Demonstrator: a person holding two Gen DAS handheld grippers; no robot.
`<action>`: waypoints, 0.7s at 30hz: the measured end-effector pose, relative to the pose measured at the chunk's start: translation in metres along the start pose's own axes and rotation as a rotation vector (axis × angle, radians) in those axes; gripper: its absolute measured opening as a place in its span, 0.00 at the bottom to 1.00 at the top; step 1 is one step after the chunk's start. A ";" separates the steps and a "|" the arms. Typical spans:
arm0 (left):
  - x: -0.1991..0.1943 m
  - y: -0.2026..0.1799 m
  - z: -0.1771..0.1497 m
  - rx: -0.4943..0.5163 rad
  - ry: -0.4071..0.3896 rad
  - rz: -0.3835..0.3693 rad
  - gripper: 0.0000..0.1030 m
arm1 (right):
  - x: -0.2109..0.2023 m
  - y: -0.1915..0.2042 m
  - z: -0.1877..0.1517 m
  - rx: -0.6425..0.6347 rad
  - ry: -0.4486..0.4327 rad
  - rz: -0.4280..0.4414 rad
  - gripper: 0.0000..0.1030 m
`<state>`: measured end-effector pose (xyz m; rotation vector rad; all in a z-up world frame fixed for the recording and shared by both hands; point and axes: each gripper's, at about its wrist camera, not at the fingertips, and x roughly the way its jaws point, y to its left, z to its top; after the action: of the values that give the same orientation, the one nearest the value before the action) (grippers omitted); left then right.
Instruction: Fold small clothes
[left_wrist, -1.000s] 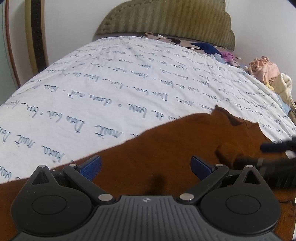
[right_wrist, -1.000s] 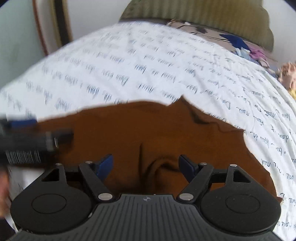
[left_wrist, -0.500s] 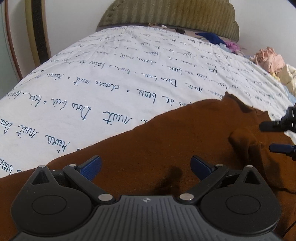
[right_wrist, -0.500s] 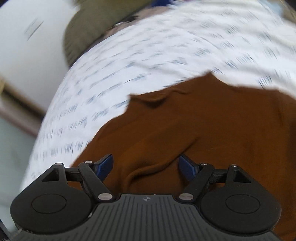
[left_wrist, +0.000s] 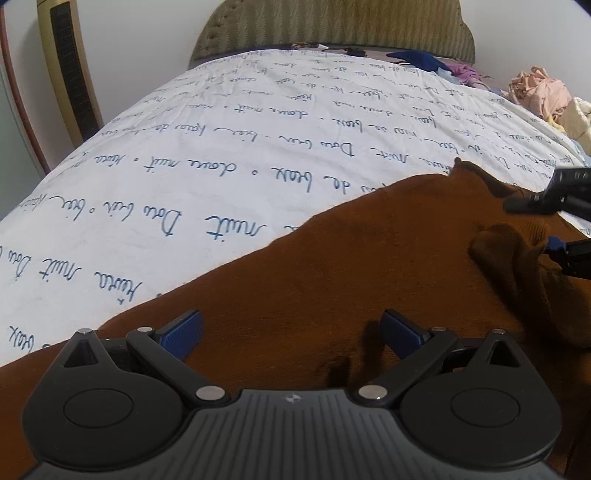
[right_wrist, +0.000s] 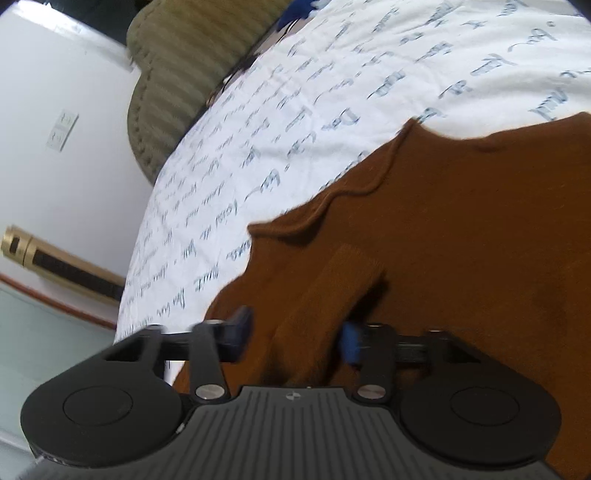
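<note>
A brown garment (left_wrist: 369, 266) lies spread on the white bed cover with blue handwriting print (left_wrist: 221, 147). My left gripper (left_wrist: 291, 332) is open and empty just above the garment's near part. My right gripper (right_wrist: 295, 334) is rolled sideways, with its jaws partly closed around a raised fold of the brown garment (right_wrist: 461, 240). The fold stands between the blue pads and I cannot tell if they pinch it. The right gripper also shows at the right edge of the left wrist view (left_wrist: 550, 229), beside a bunched fold.
A padded olive headboard (left_wrist: 332, 26) stands at the far end of the bed. Loose clothes, blue, purple, pink and cream (left_wrist: 543, 92), are piled at the far right. A gold-framed panel (left_wrist: 66, 74) leans on the wall at left.
My right gripper has rolled sideways, moved onto a raised fold of the garment and narrowed its jaws around it. My left gripper has stayed open, with the view tilting slightly.
</note>
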<state>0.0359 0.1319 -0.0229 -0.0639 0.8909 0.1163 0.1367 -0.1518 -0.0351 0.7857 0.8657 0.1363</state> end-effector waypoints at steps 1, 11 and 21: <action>-0.001 0.002 0.000 -0.004 0.000 0.002 1.00 | 0.000 0.006 -0.001 -0.021 0.007 -0.002 0.31; -0.014 0.034 -0.011 -0.043 -0.005 0.035 1.00 | 0.014 0.112 -0.052 -0.488 -0.012 -0.098 0.26; -0.038 0.095 -0.036 -0.127 -0.012 0.110 1.00 | 0.035 0.177 -0.134 -0.847 0.069 -0.165 0.59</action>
<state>-0.0271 0.2195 -0.0166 -0.1322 0.8742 0.2750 0.0971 0.0650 0.0085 -0.0823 0.8319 0.3558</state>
